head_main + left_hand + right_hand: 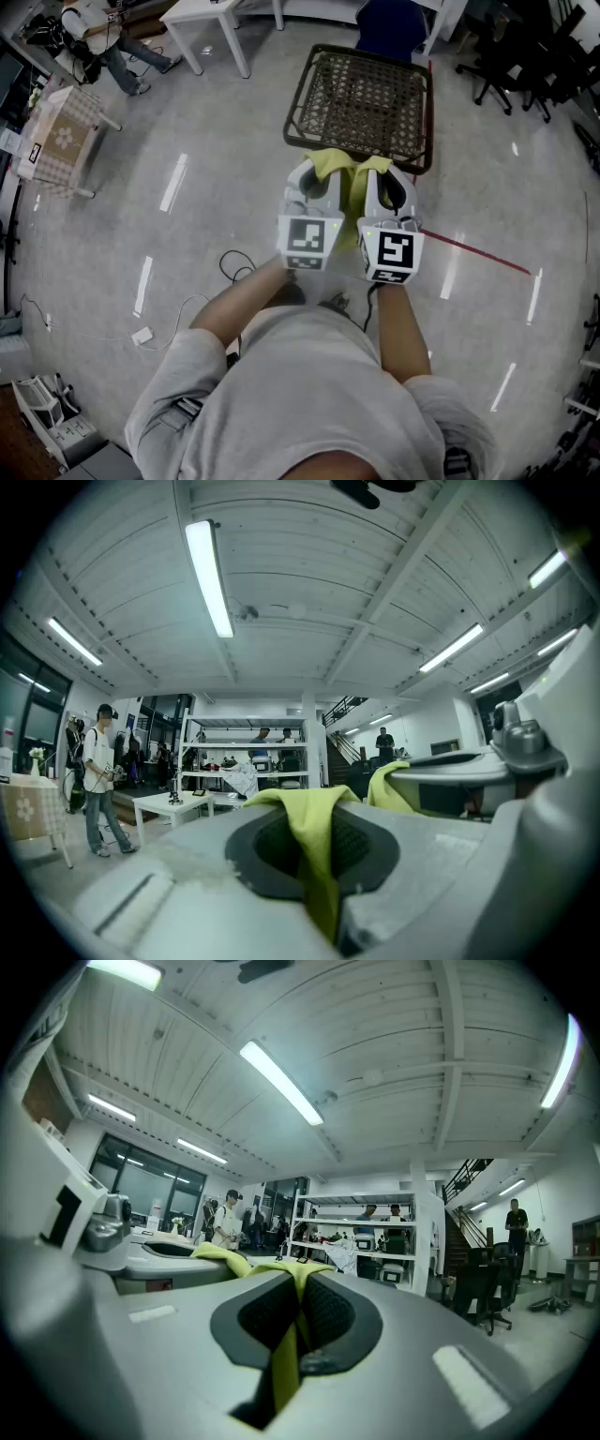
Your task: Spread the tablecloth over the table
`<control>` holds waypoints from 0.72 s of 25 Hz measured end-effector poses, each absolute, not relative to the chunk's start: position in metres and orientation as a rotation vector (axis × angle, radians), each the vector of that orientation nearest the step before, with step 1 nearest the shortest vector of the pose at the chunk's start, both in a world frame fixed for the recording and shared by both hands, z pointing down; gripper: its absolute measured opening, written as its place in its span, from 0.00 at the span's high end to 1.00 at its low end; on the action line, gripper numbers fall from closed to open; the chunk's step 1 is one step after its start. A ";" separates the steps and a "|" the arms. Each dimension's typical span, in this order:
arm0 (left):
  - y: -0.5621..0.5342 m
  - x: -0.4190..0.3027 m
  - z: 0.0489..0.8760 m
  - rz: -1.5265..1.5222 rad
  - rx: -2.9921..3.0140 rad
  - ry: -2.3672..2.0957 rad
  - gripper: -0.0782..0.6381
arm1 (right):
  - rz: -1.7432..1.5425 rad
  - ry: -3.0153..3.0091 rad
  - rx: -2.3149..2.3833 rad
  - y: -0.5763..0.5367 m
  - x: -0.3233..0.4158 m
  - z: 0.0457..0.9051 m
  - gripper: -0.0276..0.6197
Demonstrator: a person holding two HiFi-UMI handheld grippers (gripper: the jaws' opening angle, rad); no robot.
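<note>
The tablecloth (349,176) is a yellow-green cloth, bunched between my two grippers and held up in the air. My left gripper (314,176) is shut on one part of it, and the cloth (314,836) hangs pinched between its jaws. My right gripper (389,183) is shut on another part, a strip of cloth (284,1363) running down between its jaws. The grippers are side by side, pointing upward. Just beyond them stands the table (361,94), with a dark woven wicker top and black frame. The cloth's far fold hangs near the table's near edge.
A blue chair (389,26) stands behind the wicker table. A white table (211,14) and a person (94,28) are at the far left, and a small table with a checked cloth (61,136) at the left. Office chairs (525,75) fill the far right. Cables (234,267) lie on the floor.
</note>
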State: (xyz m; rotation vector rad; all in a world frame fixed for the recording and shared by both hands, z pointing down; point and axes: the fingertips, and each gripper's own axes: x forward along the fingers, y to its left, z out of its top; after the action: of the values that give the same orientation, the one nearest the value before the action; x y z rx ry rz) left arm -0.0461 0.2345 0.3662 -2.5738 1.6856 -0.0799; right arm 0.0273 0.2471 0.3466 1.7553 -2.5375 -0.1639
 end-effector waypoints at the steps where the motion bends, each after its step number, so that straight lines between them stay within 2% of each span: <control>1: 0.235 -0.043 0.366 -0.085 -2.570 1.690 0.85 | -0.163 -2.541 1.750 0.247 0.030 0.346 0.94; 9: 0.239 -0.037 0.381 -0.125 -2.544 1.765 0.85 | -0.152 -2.582 1.653 0.245 0.035 0.361 0.94; 18: 0.227 -0.074 0.415 -0.196 -2.511 1.881 0.85 | -0.057 -2.651 1.520 0.223 0.005 0.395 0.94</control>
State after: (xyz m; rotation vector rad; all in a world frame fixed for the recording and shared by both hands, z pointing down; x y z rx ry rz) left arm -0.0737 0.2273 0.4150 -2.5109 1.8814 -0.1961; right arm 0.0049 0.2226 0.3951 1.5199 -2.6507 -0.0572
